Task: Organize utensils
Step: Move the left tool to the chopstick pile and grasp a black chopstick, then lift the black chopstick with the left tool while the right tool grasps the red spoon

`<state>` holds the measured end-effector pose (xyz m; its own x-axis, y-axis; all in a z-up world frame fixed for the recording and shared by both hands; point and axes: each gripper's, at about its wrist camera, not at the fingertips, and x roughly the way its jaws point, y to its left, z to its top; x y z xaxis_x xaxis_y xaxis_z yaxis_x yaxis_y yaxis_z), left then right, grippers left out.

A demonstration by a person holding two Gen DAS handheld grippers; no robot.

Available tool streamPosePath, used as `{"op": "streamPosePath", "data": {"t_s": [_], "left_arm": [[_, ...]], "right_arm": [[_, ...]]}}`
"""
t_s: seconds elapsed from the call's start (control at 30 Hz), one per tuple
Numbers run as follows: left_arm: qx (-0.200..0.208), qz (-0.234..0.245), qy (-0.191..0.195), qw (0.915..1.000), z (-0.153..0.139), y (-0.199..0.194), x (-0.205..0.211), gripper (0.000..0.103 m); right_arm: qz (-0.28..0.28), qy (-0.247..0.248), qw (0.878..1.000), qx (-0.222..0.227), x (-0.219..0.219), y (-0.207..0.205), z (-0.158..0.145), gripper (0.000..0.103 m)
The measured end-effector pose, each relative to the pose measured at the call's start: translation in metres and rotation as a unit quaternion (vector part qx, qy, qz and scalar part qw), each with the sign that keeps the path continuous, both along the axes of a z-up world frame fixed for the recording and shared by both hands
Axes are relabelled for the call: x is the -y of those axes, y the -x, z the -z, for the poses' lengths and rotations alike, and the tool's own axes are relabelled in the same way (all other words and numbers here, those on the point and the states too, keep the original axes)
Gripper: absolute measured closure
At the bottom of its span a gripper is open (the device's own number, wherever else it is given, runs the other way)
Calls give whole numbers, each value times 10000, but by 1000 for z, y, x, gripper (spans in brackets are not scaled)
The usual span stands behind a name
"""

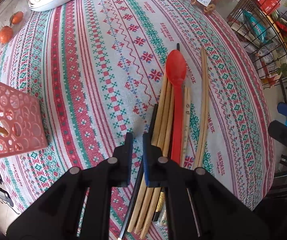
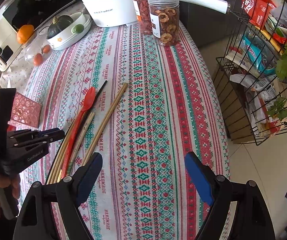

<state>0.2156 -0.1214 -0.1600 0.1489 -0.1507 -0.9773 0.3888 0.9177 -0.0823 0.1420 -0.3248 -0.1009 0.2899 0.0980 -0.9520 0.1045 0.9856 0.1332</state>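
Black fingers of the left gripper point(image 1: 138, 140) fill the bottom of its own view, drawn near each other with only a slim gap of tablecloth point(image 1: 95, 64) showing between them; nothing sits in that gap. Its right finger lies over the near ends of the chopsticks point(image 1: 164, 108), a loose bundle of pale wooden sticks on the cloth. A red spoon point(image 1: 176, 74) rests on top of that bundle, bowl pointing away from the gripper, handle running back along the sticks. A black stick point(image 1: 177, 47) pokes out just beyond the spoon's bowl. One separate pair of chopsticks point(image 1: 204, 100) lies just to the right of the spoon, a little apart from the bundle.

Left of the spoon, well apart, stands a pink holder point(image 1: 13, 120) with round cut-outs in its wall.

The right gripper point(image 2: 143, 172) hangs over bare cloth to the right of the spoon point(image 2: 88, 100), its blue-padded jaws spread wide and holding nothing. In that view the left gripper point(image 2: 58, 133) shows from the side, low over the bundle.

Beyond the spoon stand two jars point(image 2: 164, 20) and a white pot point(image 2: 111, 6).
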Motion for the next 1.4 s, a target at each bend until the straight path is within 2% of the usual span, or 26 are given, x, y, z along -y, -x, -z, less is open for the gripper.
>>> {"op": "streamPosePath", "data": {"t_s": [0.07, 0.23, 0.33, 0.4, 0.5, 0.6, 0.67, 0.77, 0.9, 1.1, 1.2, 1.27, 1.4], "left_arm": [[-51, 47, 25, 10000, -4, 6, 7, 94], [92, 278, -196, 9994, -3, 21, 13, 94], [92, 224, -172, 9996, -4, 23, 18, 93], [66, 261, -300, 9992, 1, 22, 22, 93], [226, 331, -480, 9980, 1, 17, 30, 92], [329, 232, -461, 9981, -4, 15, 30, 92], [396, 214, -473, 9979, -6, 15, 35, 97], [696, 297, -680, 9948, -13, 24, 35, 97], [913, 172, -335, 9951, -47, 47, 16, 97], [1416, -71, 249, 9896, -105, 85, -34, 98], [1636, -295, 617, 9842, -121, 102, -71, 98], [1779, -466, 877, 9790, -119, 93, -96, 98], [1931, -886, 1319, 9682, -126, 102, -131, 98]], "right_arm": [[-17, 0, 10000, 1, -1, 0, 0, 17], [-30, 37, 10000, -26, -2, 0, 2, 17], [2, 57, 10000, -35, -1, -1, 2, 17], [9, 62, 10000, -37, 0, -1, 2, 17], [5, 69, 10000, -40, 0, -1, 2, 17], [-4, 92, 9999, -48, 0, -1, 3, 17], [-5, 110, 9999, -61, 0, -2, 5, 17], [94, 149, 9998, -84, 1, -5, 7, 17], [242, 235, 9994, -117, 1, -7, 10, 17], [355, 264, 9989, -153, -4, -7, 14, 17], [283, 301, 9990, -149, -13, -9, 16, 17], [208, 349, 9991, -122, -20, -10, 16, 17], [98, 385, 9992, -63, -36, -15, 18, 17]]}}
